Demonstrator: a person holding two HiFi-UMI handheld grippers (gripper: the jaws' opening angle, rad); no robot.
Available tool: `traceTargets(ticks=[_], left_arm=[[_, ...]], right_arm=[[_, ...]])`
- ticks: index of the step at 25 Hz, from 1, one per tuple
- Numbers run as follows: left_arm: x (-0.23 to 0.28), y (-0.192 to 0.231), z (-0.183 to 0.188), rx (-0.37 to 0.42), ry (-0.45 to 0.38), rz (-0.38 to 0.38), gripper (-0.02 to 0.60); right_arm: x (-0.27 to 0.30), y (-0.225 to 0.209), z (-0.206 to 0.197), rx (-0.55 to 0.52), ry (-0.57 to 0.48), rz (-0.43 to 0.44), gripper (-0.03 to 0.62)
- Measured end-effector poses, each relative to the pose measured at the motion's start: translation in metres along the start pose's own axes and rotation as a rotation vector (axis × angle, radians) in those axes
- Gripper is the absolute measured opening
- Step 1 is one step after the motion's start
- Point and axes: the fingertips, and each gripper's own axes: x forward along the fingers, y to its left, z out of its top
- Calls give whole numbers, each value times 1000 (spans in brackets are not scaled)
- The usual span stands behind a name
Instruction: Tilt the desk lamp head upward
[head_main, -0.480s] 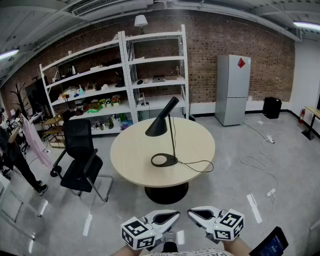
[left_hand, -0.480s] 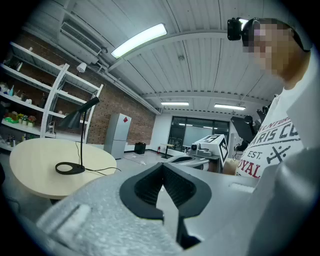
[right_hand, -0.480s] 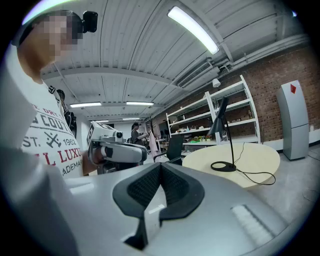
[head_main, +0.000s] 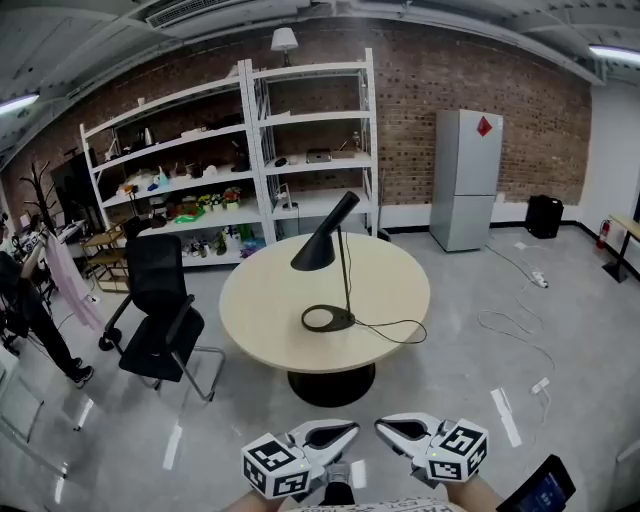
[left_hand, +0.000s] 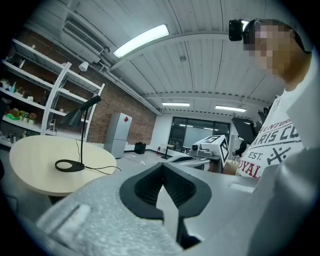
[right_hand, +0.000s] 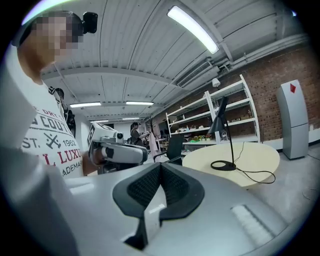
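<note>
A black desk lamp stands on the round beige table (head_main: 260, 300). Its cone head (head_main: 322, 240) slopes down to the left from a thin stem, and its ring base (head_main: 327, 319) trails a cord to the right. Both grippers hover low near my body, well short of the table. My left gripper (head_main: 352, 430) and right gripper (head_main: 382, 428) point toward each other, both shut and holding nothing. The left gripper view shows its jaws (left_hand: 162, 172) shut, with the lamp (left_hand: 80, 112) far off to the left. The right gripper view shows shut jaws (right_hand: 160, 172) and the lamp (right_hand: 218, 120) off to the right.
A black office chair (head_main: 160, 320) sits left of the table. White shelving (head_main: 230, 150) and a grey fridge (head_main: 466, 180) line the brick back wall. Cables (head_main: 515, 320) lie on the floor to the right. A person (head_main: 25, 300) stands at the far left.
</note>
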Motion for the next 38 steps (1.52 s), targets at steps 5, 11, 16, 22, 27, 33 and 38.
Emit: traceTargets(ticks=[5,11,16,22,27,33,38], left_arm=[[-2,-2,-3,-19,-5,1,0],[-6,4,-7,-49,-13,13,0],[1,12,-9,-60,-19,4,0],[17,26,-12,-80,-17,-29,0],[28,52,-2,-95,-19,-38,0],[48,98,21,-97,-24,-45,0],[58,140,42,-98,-32,-53,0]], right_arm=[[-1,2,-1,4,-5,2,6],[6,2,-4,-1,-1,6,6],[6,-10,-8,14,-4,-7,6],[14,-26,-13,32,6,-21,6],[26,-51,-3,37,11,-38,6],[53,-97,21,35,-1,-50,6],[83,-127,42,26,-5,-51,6]])
